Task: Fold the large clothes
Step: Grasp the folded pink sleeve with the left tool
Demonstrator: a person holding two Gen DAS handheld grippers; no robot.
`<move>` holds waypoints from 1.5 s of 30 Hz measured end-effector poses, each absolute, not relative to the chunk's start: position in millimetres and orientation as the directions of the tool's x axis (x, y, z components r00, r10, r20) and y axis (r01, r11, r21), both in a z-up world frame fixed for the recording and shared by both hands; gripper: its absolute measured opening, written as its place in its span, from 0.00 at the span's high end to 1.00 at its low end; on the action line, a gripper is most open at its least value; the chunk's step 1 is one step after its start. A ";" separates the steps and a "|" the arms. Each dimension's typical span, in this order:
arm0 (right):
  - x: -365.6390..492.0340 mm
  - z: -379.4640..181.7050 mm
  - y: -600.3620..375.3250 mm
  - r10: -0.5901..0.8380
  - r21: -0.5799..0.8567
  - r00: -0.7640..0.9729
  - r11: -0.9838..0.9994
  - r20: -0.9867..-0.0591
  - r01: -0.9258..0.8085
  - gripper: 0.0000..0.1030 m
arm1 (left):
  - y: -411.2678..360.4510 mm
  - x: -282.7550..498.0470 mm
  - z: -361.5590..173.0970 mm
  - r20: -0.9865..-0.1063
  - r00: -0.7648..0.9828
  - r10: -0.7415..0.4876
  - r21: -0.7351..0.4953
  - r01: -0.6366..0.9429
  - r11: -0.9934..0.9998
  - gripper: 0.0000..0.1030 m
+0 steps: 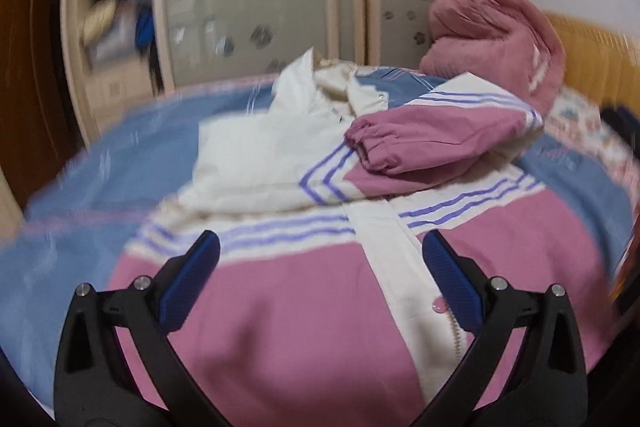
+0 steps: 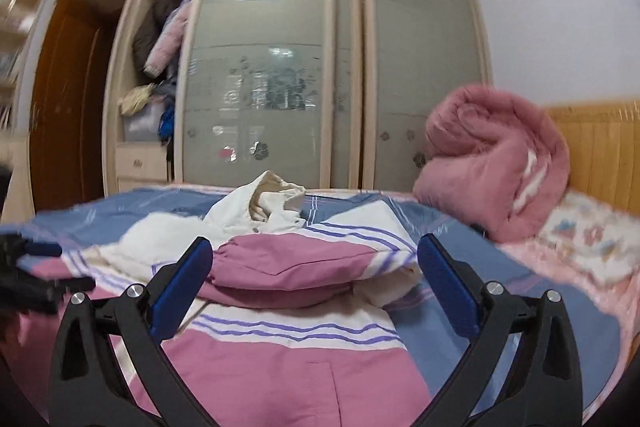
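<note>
A large pink and white jacket (image 1: 280, 307) with purple stripes lies front up on the bed, hood at the far end. Both sleeves are folded across its chest; the pink sleeve (image 1: 420, 143) lies on top. My left gripper (image 1: 320, 247) is open and empty, just above the pink lower body near the white zip strip (image 1: 400, 267). In the right wrist view the jacket (image 2: 280, 379) lies below my right gripper (image 2: 316, 255), which is open and empty, in front of the pink sleeve (image 2: 292, 263). The left gripper (image 2: 36, 267) shows at that view's left edge.
The bed has a blue sheet (image 1: 100, 167). A rolled pink fluffy blanket (image 2: 500, 163) sits at the head of the bed by the wooden headboard (image 2: 592, 147), with a floral pillow (image 2: 580, 231) beside it. A wardrobe with sliding glass doors (image 2: 260, 75) stands beyond the bed.
</note>
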State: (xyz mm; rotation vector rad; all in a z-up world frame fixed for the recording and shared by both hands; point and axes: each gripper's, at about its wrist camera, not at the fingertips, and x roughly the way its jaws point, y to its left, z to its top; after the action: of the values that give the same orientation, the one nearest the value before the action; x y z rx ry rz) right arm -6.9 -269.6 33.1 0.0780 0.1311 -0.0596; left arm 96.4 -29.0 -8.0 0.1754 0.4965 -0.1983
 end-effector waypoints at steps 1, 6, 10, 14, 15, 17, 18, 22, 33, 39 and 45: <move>-7.4 33.9 -278.3 -0.068 0.105 0.989 0.991 -0.132 0.083 0.01 | -34.5 97.1 -6.2 -0.479 0.866 -0.140 0.153 0.240 0.959 0.02; -5.5 34.4 -304.1 -0.100 0.184 0.983 0.974 -0.157 0.129 0.01 | -53.0 139.8 13.5 -0.620 0.702 -0.351 -0.063 0.401 0.914 0.02; -0.8 31.0 -317.9 -0.109 0.230 0.976 0.961 -0.188 0.151 0.01 | -59.9 206.0 21.3 -0.655 0.540 -0.528 -0.316 0.439 0.841 0.12; 5.0 27.1 -323.0 -0.098 0.254 0.971 0.955 -0.217 0.153 0.01 | -59.5 276.5 2.8 -0.671 0.372 -0.641 -0.532 0.361 0.766 0.30; 5.9 26.2 -323.2 -0.092 0.257 0.971 0.955 -0.221 0.149 0.01 | -59.4 288.6 -2.9 -0.675 0.360 -0.644 -0.547 0.340 0.765 0.32; 8.1 25.9 -321.6 -0.079 0.258 0.971 0.956 -0.226 0.138 0.01 | -58.2 311.4 -12.1 -0.705 0.372 -0.604 -0.524 0.301 0.797 0.33; 8.5 25.8 -321.0 -0.075 0.259 0.971 0.957 -0.226 0.134 0.01 | -53.5 322.5 -18.9 -0.710 0.376 -0.595 -0.536 0.259 0.804 0.33; 12.0 25.8 -316.8 -0.056 0.247 0.973 0.962 -0.226 0.113 0.01 | -42.9 348.5 -39.4 -0.699 0.359 -0.619 -0.602 0.172 0.780 0.33; 23.9 20.6 -328.9 -0.065 0.255 0.965 0.958 -0.255 0.131 0.01 | -77.5 376.7 -58.2 -0.692 0.283 -0.664 -0.626 0.222 0.747 0.59; 27.5 18.5 -332.6 -0.074 0.258 0.960 0.955 -0.270 0.146 0.01 | -88.7 370.3 -46.7 -0.677 0.295 -0.675 -0.593 0.325 0.737 0.84; 29.8 17.0 -330.0 -0.074 0.257 0.958 0.955 -0.276 0.148 0.01 | -76.5 366.1 -13.6 -0.669 0.380 -0.639 -0.537 0.347 0.769 0.88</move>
State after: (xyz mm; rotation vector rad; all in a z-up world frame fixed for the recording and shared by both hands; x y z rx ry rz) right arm 29.8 -330.1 17.0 0.2792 0.2680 -0.1140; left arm 366.1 -76.5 -13.6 -0.3320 0.9970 -0.6441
